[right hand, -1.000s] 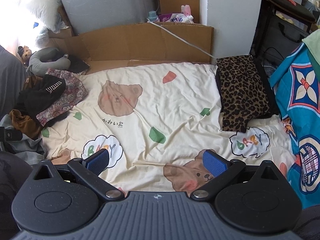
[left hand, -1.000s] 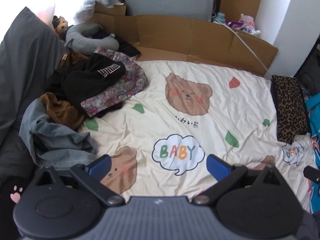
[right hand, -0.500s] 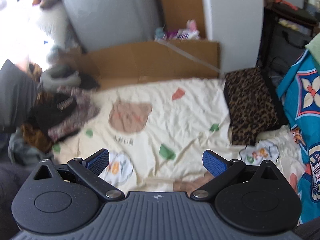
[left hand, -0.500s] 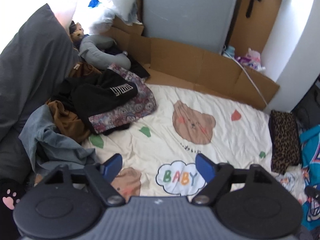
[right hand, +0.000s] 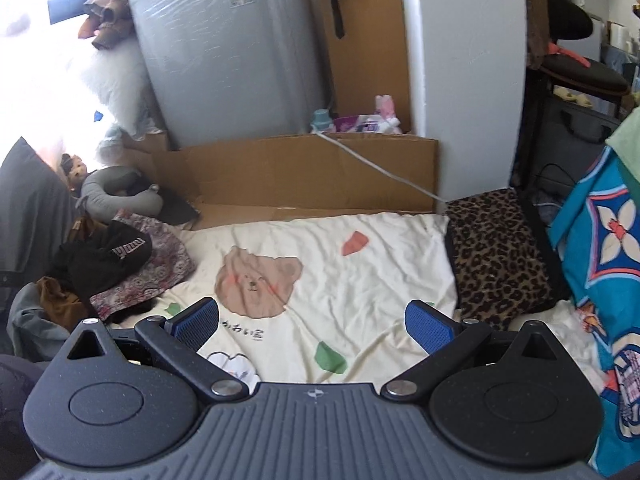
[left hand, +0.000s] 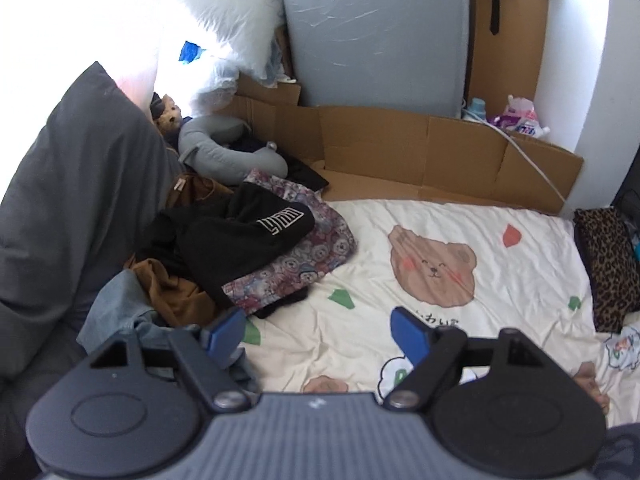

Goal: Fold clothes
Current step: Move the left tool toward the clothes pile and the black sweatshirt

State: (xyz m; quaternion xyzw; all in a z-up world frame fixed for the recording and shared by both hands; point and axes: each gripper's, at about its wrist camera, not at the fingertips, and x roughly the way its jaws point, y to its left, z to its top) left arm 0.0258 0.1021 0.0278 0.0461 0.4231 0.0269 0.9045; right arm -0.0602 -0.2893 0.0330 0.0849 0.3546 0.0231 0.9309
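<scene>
Both jaws wide and empty above the bed sheet (left hand: pixel 460 216); unfolded heap of clothes (left hand: pixel 248 252) at left, leopard cloth (right hand: pixel 496 256) folded at right. Likely next: reaching for a garment.

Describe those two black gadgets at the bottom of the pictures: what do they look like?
Each tool, left and right, has a dark grey ribbed body, two round black discs, silver pivot screws and black link arms ending in blue pads. The right pads look finely textured. No cables or sleeves show.
</scene>
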